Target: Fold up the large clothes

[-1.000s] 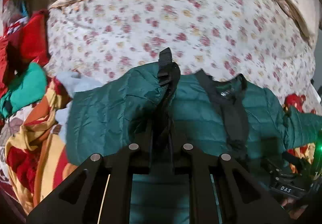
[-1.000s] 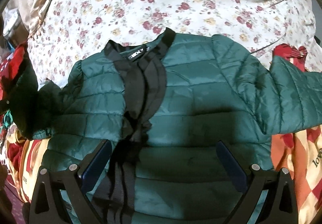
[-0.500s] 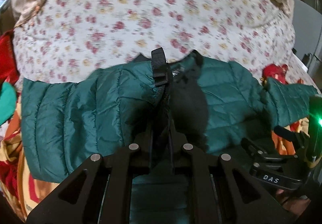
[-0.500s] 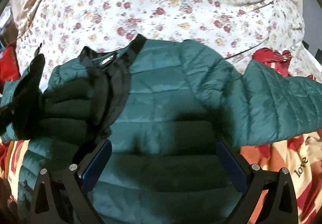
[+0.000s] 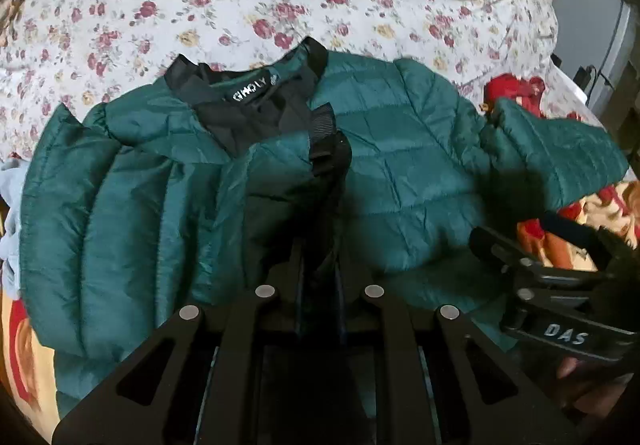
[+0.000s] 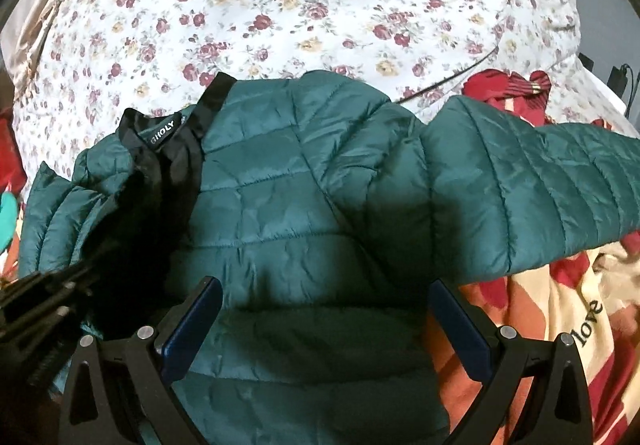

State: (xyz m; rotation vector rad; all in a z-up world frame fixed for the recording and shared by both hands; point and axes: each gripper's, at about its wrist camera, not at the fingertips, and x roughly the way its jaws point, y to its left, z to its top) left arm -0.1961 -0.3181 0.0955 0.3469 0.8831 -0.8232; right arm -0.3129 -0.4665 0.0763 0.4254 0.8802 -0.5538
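A dark green quilted jacket (image 5: pixel 400 165) with a black collar lies front-up on the bed. My left gripper (image 5: pixel 320 257) is shut on the black cuff end of its left sleeve (image 5: pixel 272 173). That sleeve is drawn across the chest and ends just below the collar (image 5: pixel 248 97). In the right wrist view, my right gripper (image 6: pixel 324 309) hangs open over the jacket's body (image 6: pixel 300 205), its blue pads (image 6: pixel 192 321) wide apart with nothing between them. The other sleeve (image 6: pixel 540 185) stretches out to the right. The left tool's black frame (image 6: pixel 36 305) shows at the left edge.
A floral bedsheet (image 6: pixel 280 5) covers the bed beyond the collar. A red cloth (image 6: pixel 508 85) lies by the outstretched sleeve, and an orange and cream blanket (image 6: pixel 580 325) printed "love" lies under it. A pale blue cloth (image 5: pixel 8 205) peeks out at the left.
My left gripper carried the sleeve cuff rightward and down, laying the sleeve across the jacket's chest. The right gripper drifted a little to the right and stayed open.
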